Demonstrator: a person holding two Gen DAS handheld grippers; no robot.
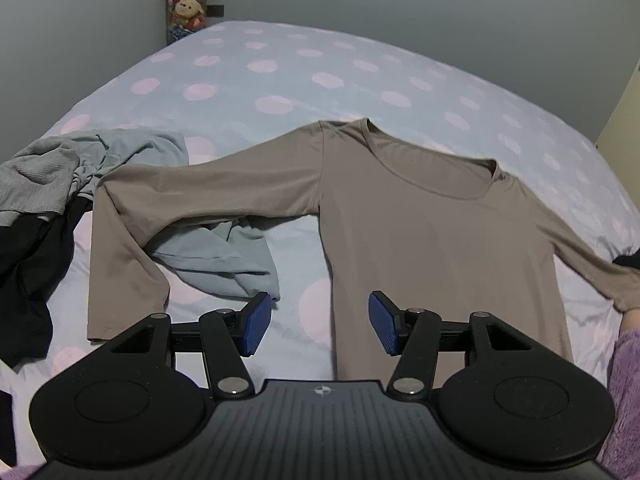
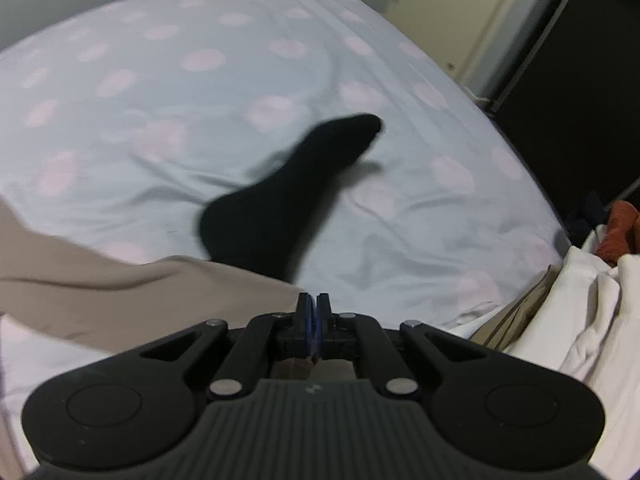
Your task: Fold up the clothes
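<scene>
A tan long-sleeved shirt [image 1: 432, 232] lies flat on the bed, neck away from me, its left sleeve [image 1: 128, 216] bent down over other clothes. My left gripper [image 1: 320, 326] is open and empty, hovering over the shirt's lower left edge. My right gripper [image 2: 314, 308] is shut on the end of the shirt's right sleeve [image 2: 132, 284], which stretches off to the left. The same sleeve end shows at the right edge of the left wrist view [image 1: 624, 292].
A black sock [image 2: 288, 200] lies on the dotted bedsheet [image 2: 160, 120] ahead of the right gripper. A light blue garment [image 1: 224, 264], a grey ribbed one [image 1: 36, 180] and black clothes [image 1: 24, 264] lie left of the shirt. White fabric [image 2: 580, 320] lies at the bed's right edge.
</scene>
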